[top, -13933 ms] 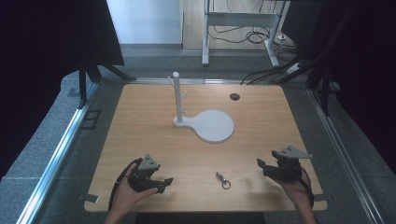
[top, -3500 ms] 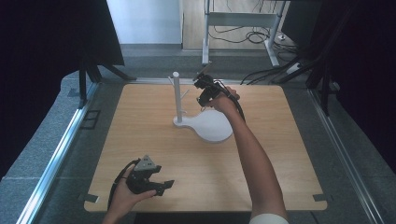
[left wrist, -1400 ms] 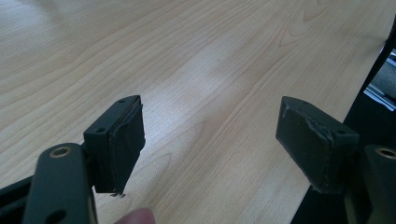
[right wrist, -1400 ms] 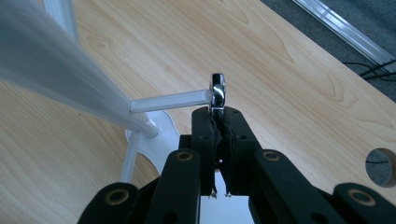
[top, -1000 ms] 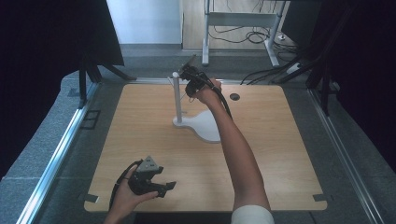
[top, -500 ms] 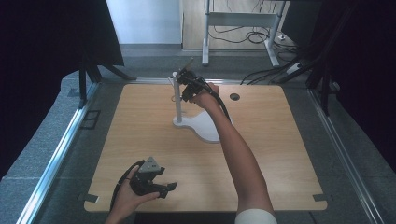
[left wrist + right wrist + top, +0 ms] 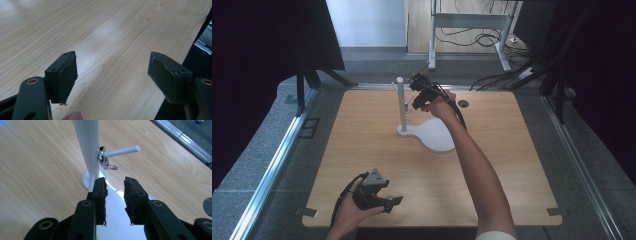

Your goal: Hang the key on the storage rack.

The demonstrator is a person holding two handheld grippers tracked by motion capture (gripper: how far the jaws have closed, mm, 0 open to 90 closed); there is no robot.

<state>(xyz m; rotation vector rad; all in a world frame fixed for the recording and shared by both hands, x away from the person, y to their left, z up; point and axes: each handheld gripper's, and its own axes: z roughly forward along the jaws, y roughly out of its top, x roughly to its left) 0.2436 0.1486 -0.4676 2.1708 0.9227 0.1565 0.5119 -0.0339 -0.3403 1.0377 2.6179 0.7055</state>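
Silver metal key ring (image 7: 105, 160) with its small clasp hangs on the short white peg (image 7: 121, 151) that juts from the tall white post (image 7: 87, 145) of a stand, pressed against the post above the stand's flat white base (image 7: 437, 137). Just short of it, the right gripper (image 7: 115, 188) has just been opening, its jaws narrowly parted with nothing between them. Near the table's (image 7: 362, 135) front edge, the left gripper (image 7: 112, 72) rests wide open and empty on the light wood.

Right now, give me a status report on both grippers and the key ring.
Right gripper jaws just opening, empty, by the post. Key ring hangs on the peg. Left gripper open at table edge. Nothing in the way.
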